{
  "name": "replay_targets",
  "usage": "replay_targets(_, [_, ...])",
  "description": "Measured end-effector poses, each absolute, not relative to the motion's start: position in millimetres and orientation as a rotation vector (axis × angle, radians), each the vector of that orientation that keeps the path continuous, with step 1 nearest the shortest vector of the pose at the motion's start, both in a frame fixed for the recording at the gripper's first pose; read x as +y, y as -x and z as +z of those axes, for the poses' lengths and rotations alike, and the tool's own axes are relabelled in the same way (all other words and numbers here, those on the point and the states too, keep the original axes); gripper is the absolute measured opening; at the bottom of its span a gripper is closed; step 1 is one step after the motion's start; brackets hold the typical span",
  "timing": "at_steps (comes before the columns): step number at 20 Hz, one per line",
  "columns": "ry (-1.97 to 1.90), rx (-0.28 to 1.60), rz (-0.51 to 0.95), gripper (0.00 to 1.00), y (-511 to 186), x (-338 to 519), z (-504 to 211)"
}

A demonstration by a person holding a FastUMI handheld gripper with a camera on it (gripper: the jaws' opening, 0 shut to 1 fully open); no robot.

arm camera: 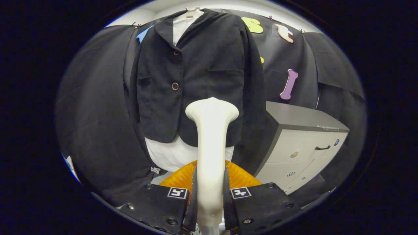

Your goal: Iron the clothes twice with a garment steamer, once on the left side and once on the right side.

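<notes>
Pressing from both sides, the gripper (210, 195) is closed on the steamer (211, 137), held before the hanging jacket (199, 71).

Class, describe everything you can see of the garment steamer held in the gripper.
The garment steamer is a smooth, cream-white, plastic-looking wand: a slim upright neck flaring into a wide, rounded head. The gripper is shut on its lower neck, a finger pressing each side. The head stands in front of the lower part of the dark jacket; contact with the cloth cannot be told. Ribbed orange material shows behind its base.
</notes>
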State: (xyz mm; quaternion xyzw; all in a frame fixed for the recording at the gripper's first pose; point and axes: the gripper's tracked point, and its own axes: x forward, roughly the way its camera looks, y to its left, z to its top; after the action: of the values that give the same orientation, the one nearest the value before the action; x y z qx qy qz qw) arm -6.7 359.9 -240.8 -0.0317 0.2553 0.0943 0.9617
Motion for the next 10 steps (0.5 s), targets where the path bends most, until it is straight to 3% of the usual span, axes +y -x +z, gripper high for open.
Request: replay_targets(10, [0.121, 0.692, 0.231, 0.35, 39.2, 360.7, -315.8])
